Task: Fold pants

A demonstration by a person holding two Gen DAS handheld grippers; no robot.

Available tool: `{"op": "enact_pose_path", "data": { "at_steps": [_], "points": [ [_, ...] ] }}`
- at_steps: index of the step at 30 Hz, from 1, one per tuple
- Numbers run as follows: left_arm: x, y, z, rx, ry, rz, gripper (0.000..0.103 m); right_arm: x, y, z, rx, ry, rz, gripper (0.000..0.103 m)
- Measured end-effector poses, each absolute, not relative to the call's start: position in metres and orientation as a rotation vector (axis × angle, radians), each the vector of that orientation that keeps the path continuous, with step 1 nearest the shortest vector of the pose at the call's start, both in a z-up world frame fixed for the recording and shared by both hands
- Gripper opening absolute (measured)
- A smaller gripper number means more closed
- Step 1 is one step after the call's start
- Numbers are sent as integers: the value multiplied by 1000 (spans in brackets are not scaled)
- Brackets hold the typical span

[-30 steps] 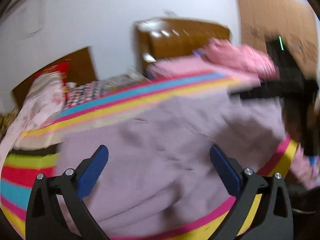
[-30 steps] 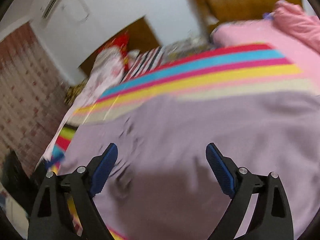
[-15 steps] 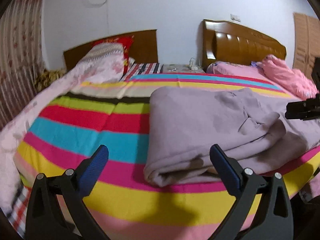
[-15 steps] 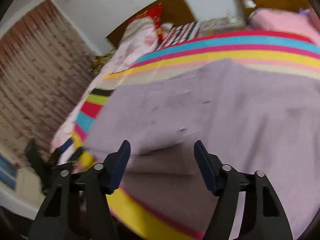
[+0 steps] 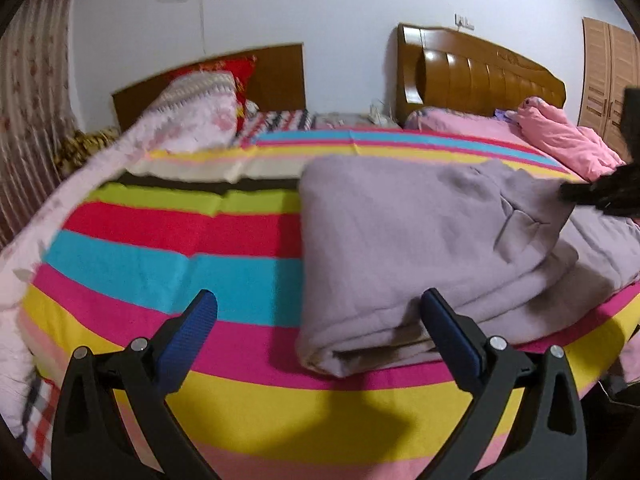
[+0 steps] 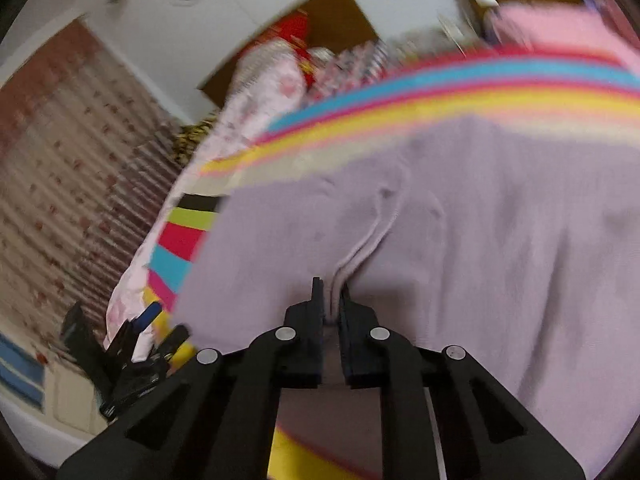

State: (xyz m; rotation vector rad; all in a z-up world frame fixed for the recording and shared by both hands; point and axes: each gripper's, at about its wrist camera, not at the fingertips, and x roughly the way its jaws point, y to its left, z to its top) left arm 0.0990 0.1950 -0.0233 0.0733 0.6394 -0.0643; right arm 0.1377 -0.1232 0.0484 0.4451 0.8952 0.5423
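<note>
Left wrist view showed the left tool (image 5: pixel 318 316) spread wide with nothing between its blue pads (image 5: pixel 188 334), poised over the striped bedspread (image 5: pixel 168 264). Just ahead of its right-hand finger lay the near corner of the lilac pants (image 5: pixel 404 240), folded into a thick stack on the bed, its rolled edge facing the tool. Farther right, past that stack, the dark tip of the right tool (image 5: pixel 600 194) reached in over the pants from the edge of the picture. Beyond lay a floral quilt (image 5: pixel 180 124) to the far left, a pink blanket (image 5: pixel 564 140) to the far right and two wooden headboards (image 5: pixel 480 76) against the white wall.

Right wrist view, blurred, showed the right tool (image 6: pixel 331 300) with its jaws having just been closing; they now pinched a raised ridge of the pants (image 6: pixel 460 240) between them. The cloth spread ahead and to the right of that tool. Low to its left stood the left tool (image 6: pixel 160 320), apart from the pants' edge. Farther off ran the bedspread's stripes (image 6: pixel 400 108), then a patterned curtain (image 6: pixel 60 180) to the left.
</note>
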Motion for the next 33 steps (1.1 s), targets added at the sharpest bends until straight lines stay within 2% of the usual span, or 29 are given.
{"op": "enact_pose_path", "data": {
  "at_steps": [3,7,11,13,19,29,30,31,33],
  "points": [
    [91,199,-9,45,579,-77,101,125,-135,55,494,902,538,14],
    [93,196,2,40,551,-100,101,117,-155,23,555,979,461,12],
    [118,188,-18,91,657,-113,101,120,-163,-14,530,1062,380,12],
    [125,181,-28,132,696,-81,100,117,-164,-13,532,1065,401,12],
    [116,175,-13,116,637,-113,101,108,-154,26,426,947,467,13],
    [117,160,-23,139,663,-144,101,113,-136,-18,446,1099,491,14],
    [119,160,-26,135,671,-144,101,112,-139,-20,469,1060,497,14],
    [120,161,-28,130,677,-143,101,112,-141,-22,497,1062,508,16],
    [119,164,-26,115,672,-139,101,111,-139,-21,498,1061,533,28]
  ]
}}
